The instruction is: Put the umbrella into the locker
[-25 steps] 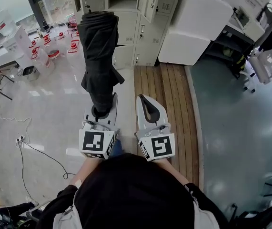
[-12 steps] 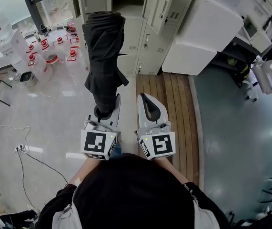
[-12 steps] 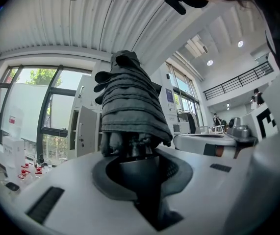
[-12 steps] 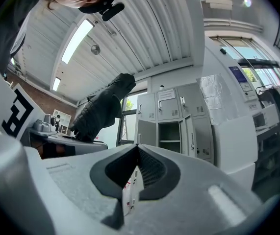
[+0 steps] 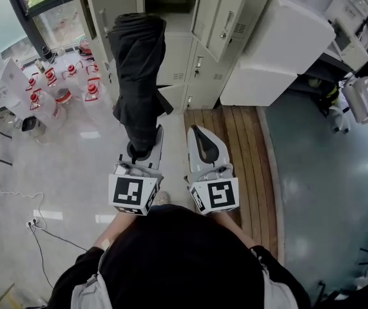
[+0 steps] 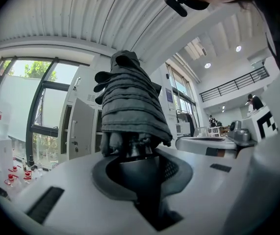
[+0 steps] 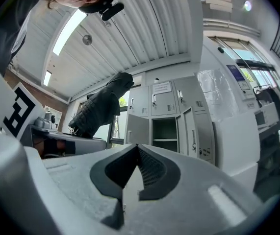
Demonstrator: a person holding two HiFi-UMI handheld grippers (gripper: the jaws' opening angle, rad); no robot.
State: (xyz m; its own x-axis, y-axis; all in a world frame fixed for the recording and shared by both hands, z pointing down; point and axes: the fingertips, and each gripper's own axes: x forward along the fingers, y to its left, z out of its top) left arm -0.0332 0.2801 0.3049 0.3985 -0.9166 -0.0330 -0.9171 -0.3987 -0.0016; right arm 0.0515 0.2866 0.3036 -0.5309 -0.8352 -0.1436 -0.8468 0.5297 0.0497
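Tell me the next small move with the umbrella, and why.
Probably advance the left tool toward the open locker compartment: it grips the umbrella by the handle, the doors ahead stand open, and the umbrella is not yet inside.

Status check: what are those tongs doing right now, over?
Left tongs clamped on black umbrella. Right tongs shut, empty. Locker open ahead, nothing blocking.

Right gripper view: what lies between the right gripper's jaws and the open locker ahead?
Nothing. In the right gripper view, the stretch from the right gripper to the open locker is bare. The folded umbrella sits off to the left.
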